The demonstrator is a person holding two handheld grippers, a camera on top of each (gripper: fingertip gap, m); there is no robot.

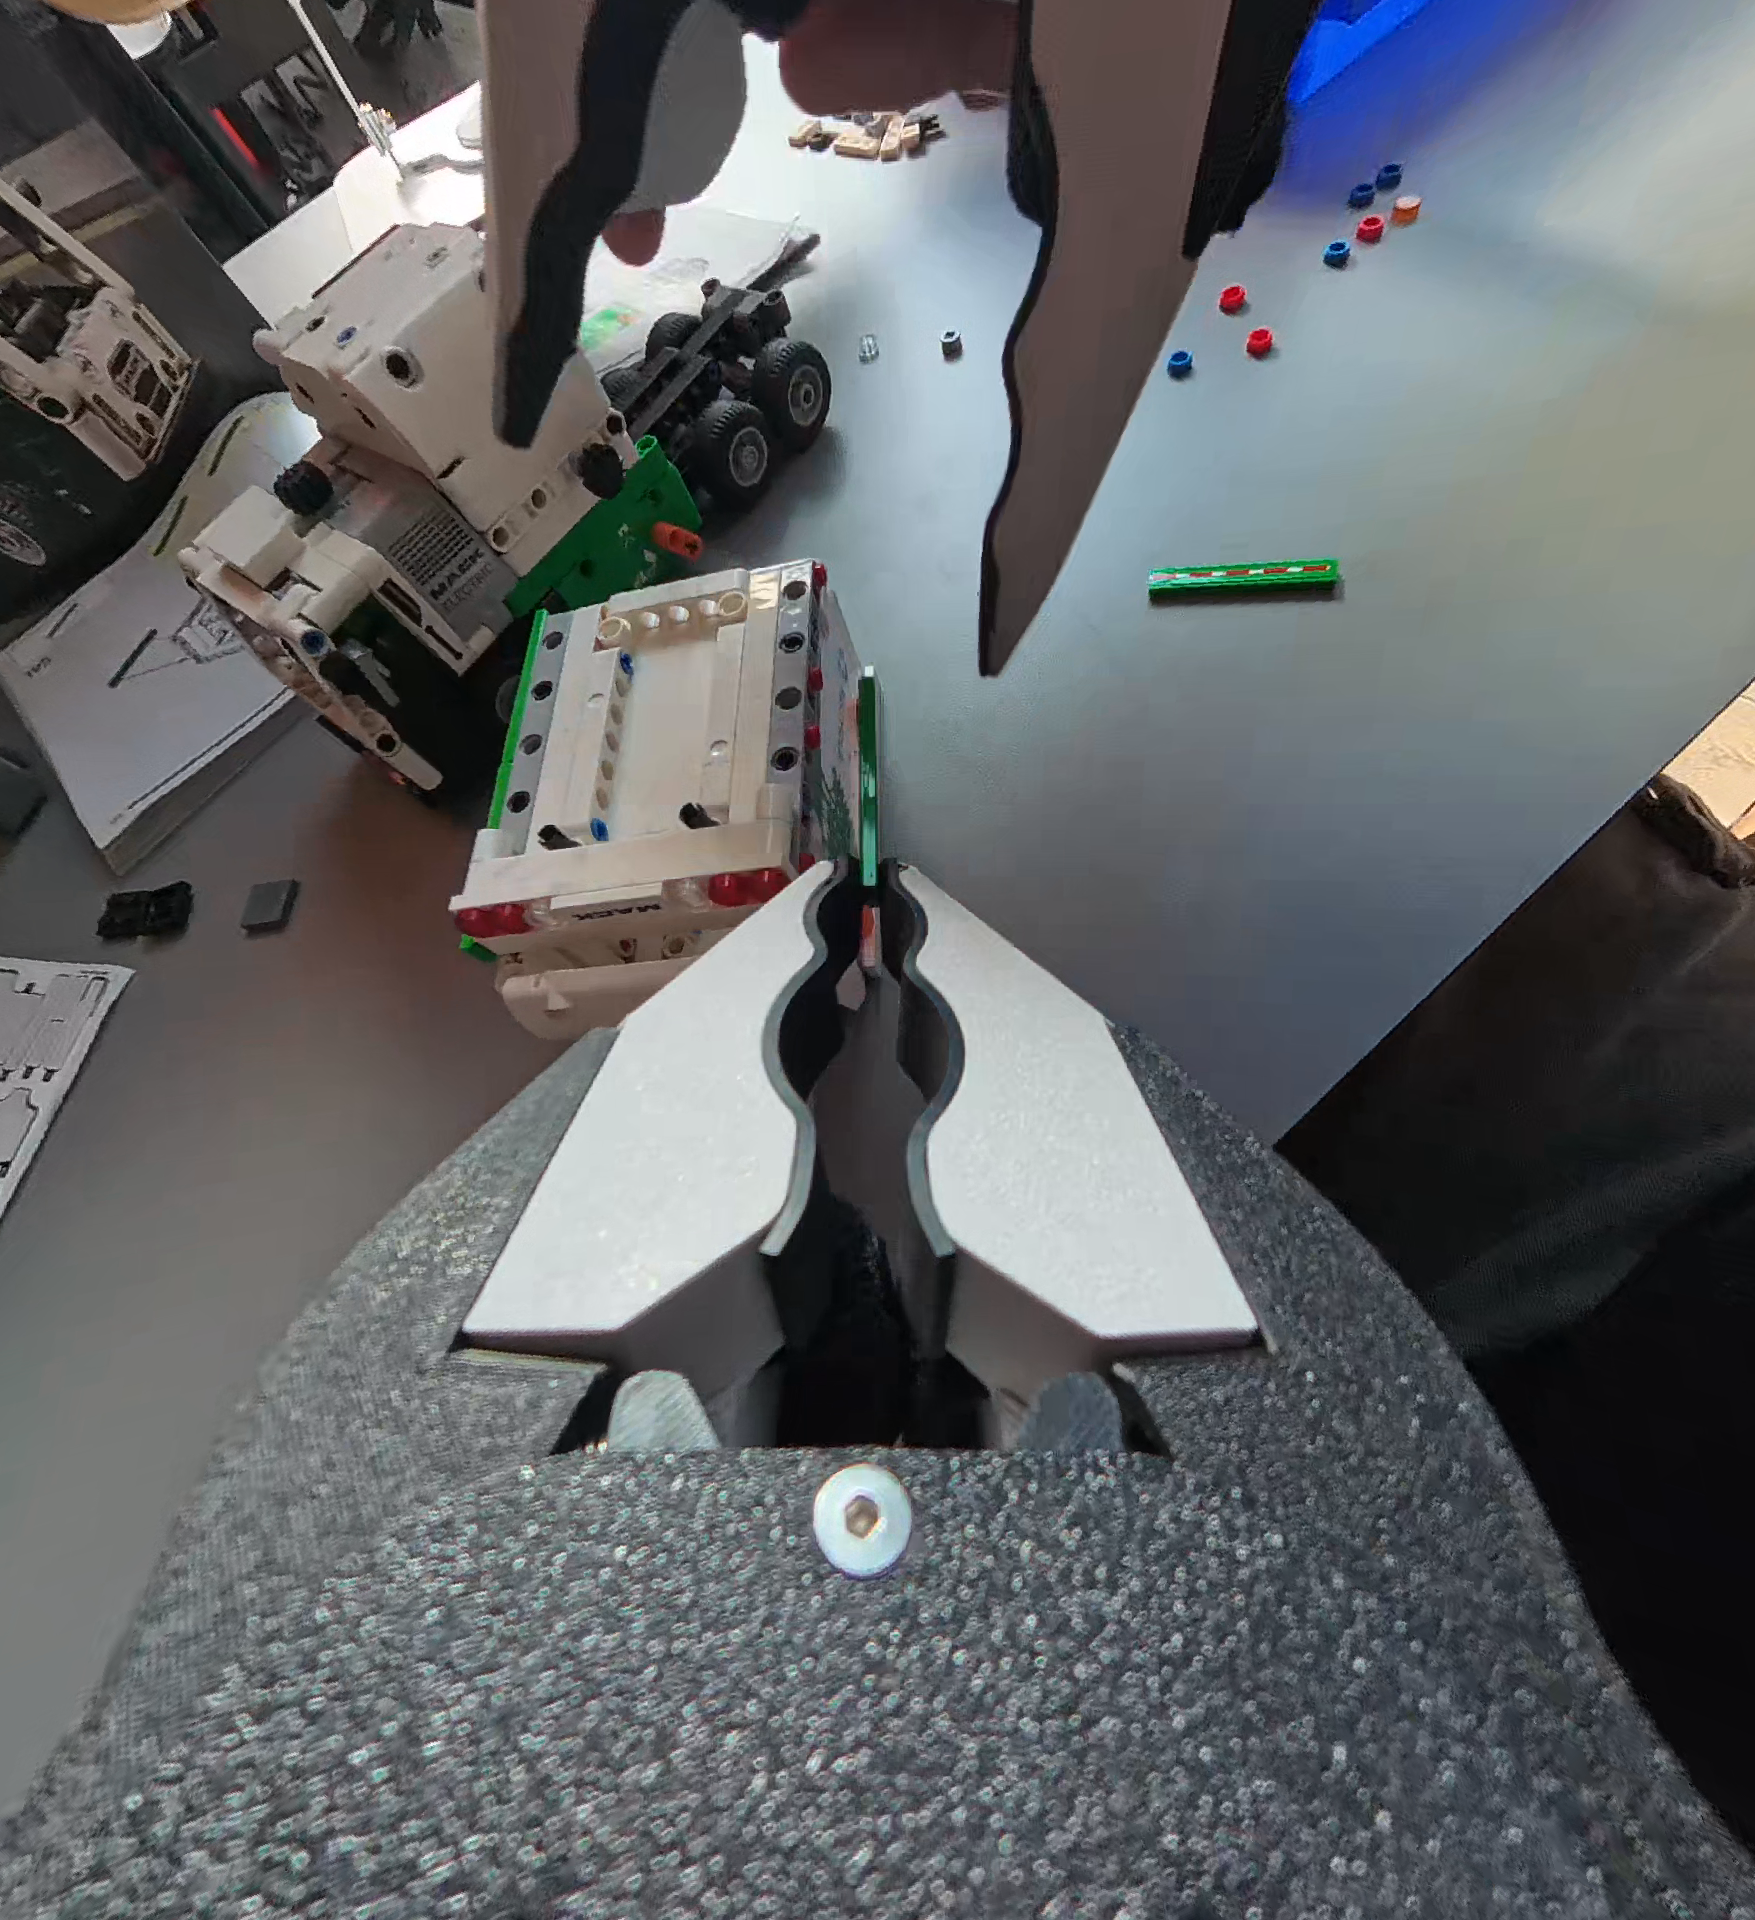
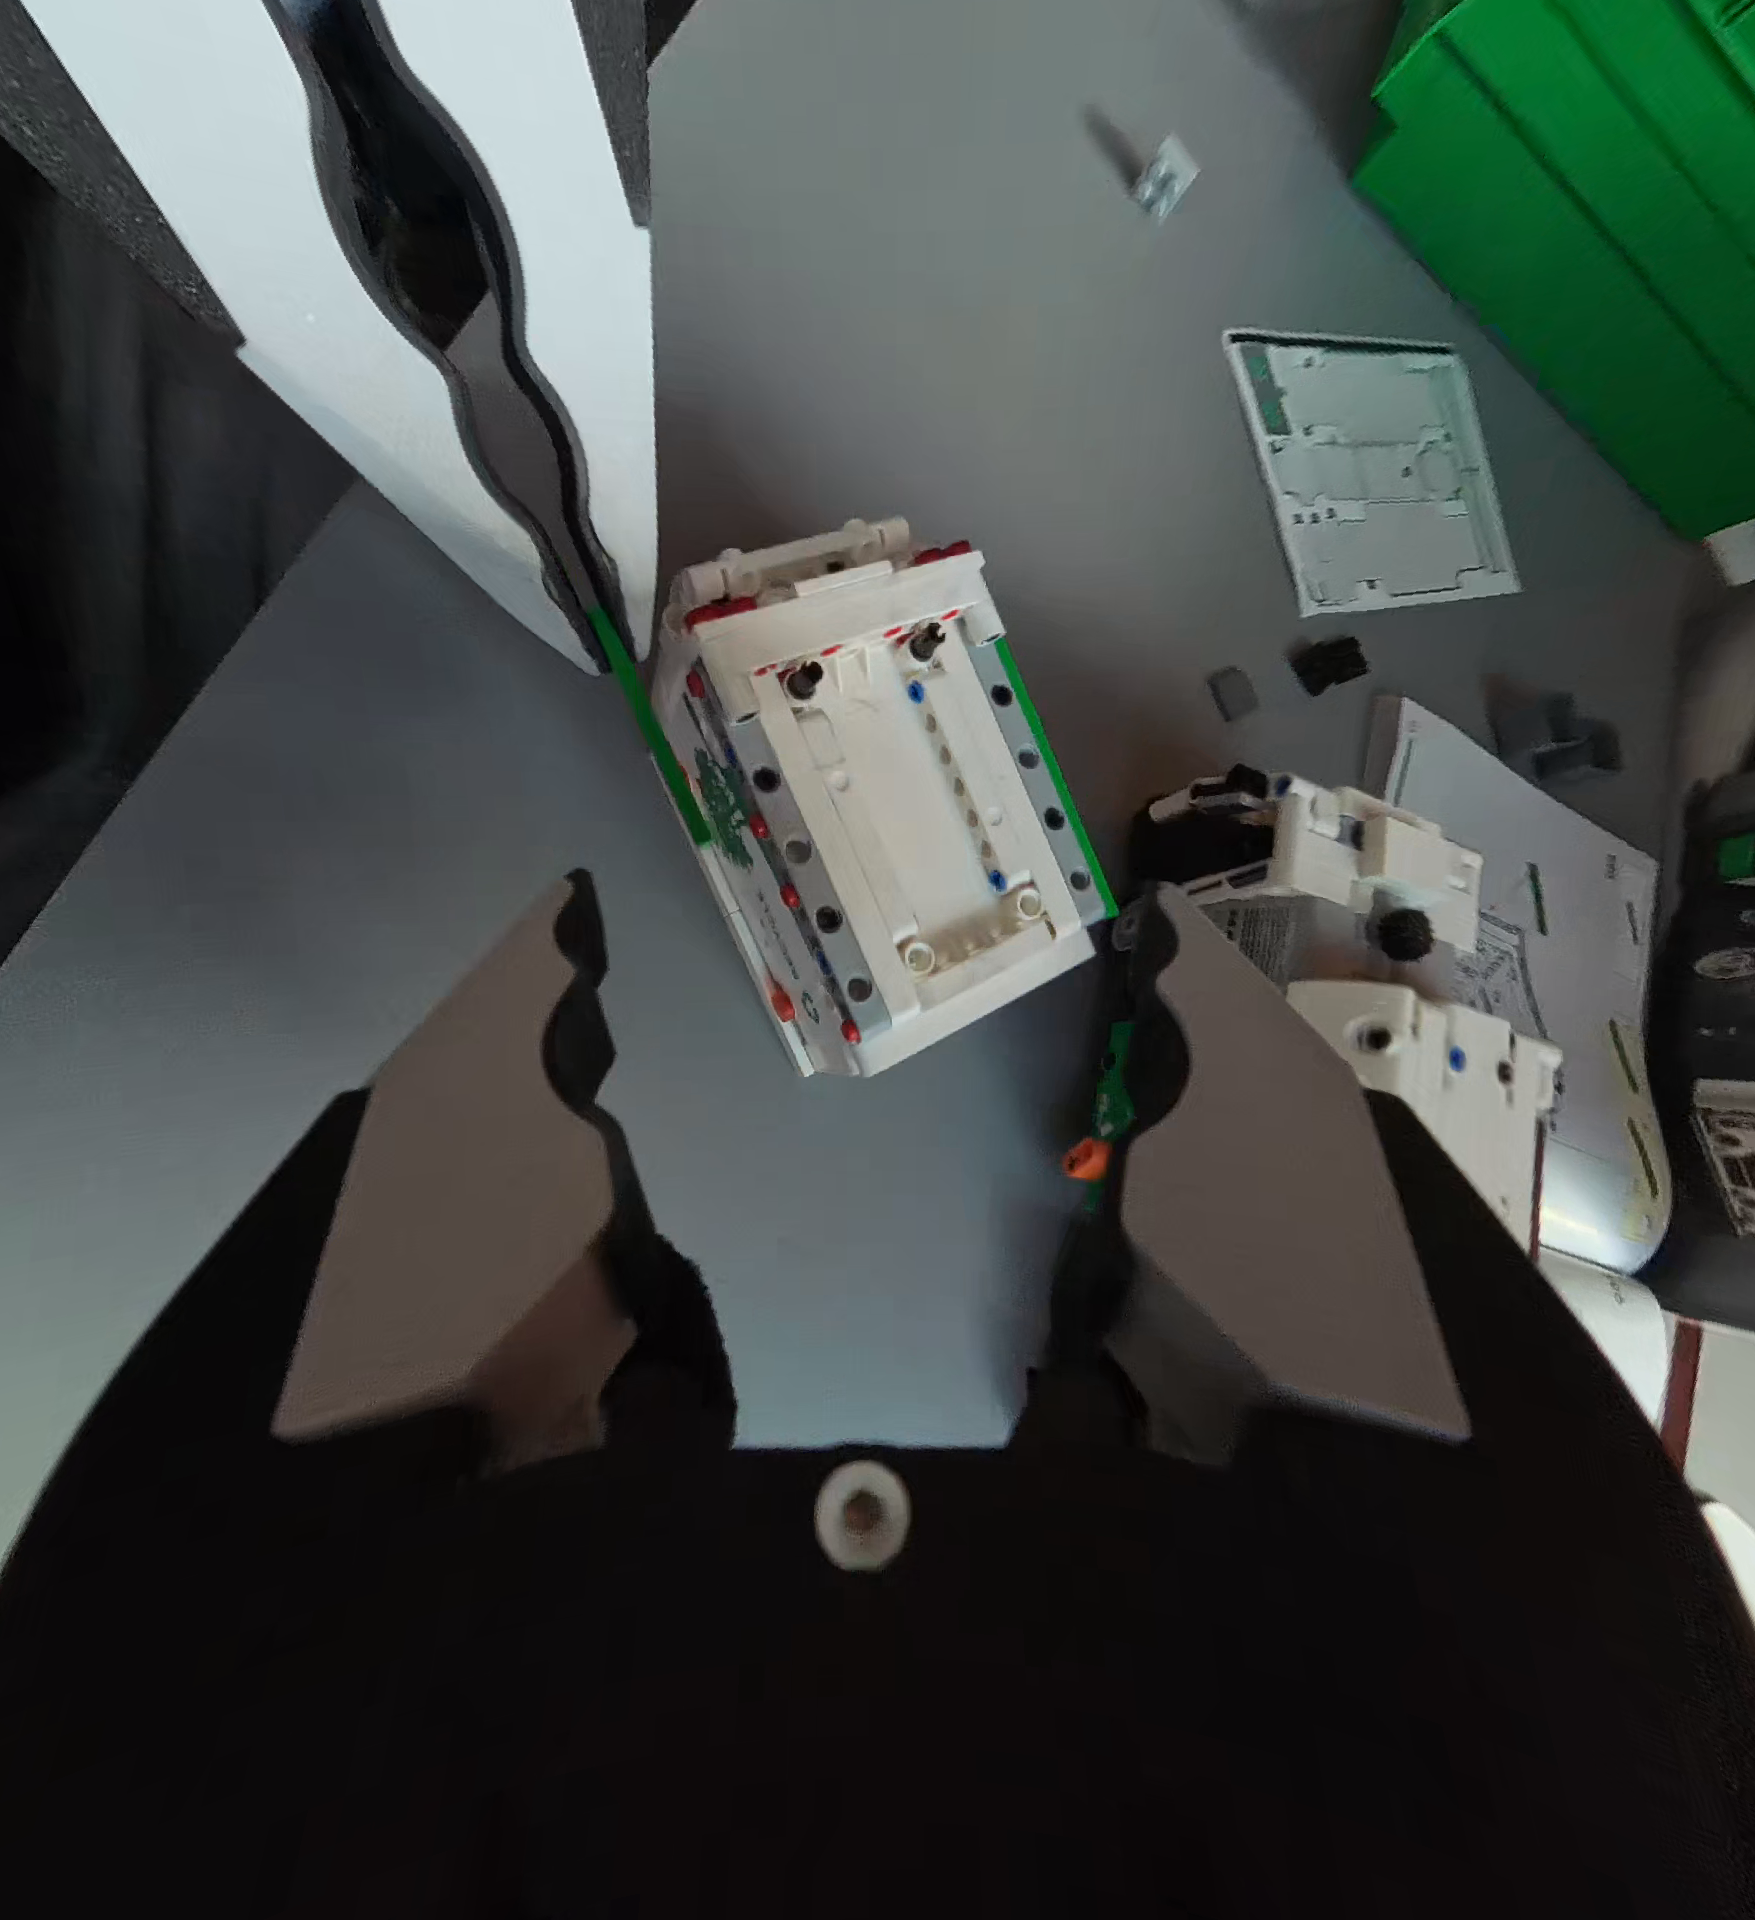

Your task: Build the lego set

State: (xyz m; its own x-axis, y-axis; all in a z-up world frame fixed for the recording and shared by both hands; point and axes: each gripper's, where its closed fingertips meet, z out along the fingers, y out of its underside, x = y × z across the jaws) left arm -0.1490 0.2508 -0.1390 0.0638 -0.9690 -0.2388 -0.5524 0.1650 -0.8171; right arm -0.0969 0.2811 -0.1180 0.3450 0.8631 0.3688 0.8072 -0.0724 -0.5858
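A white Lego box body with grey beams and red studs lies on the grey table. My left gripper is shut on a thin green strip held against the box's right side. In the right wrist view the left gripper pinches the green strip beside the box. My right gripper is open and empty, hovering over the box. It shows from above in the left wrist view.
The white and green truck cab with wheels stands left of the box. A second green strip and small red and blue studs lie to the right. An instruction booklet, a sticker sheet and green bins are nearby.
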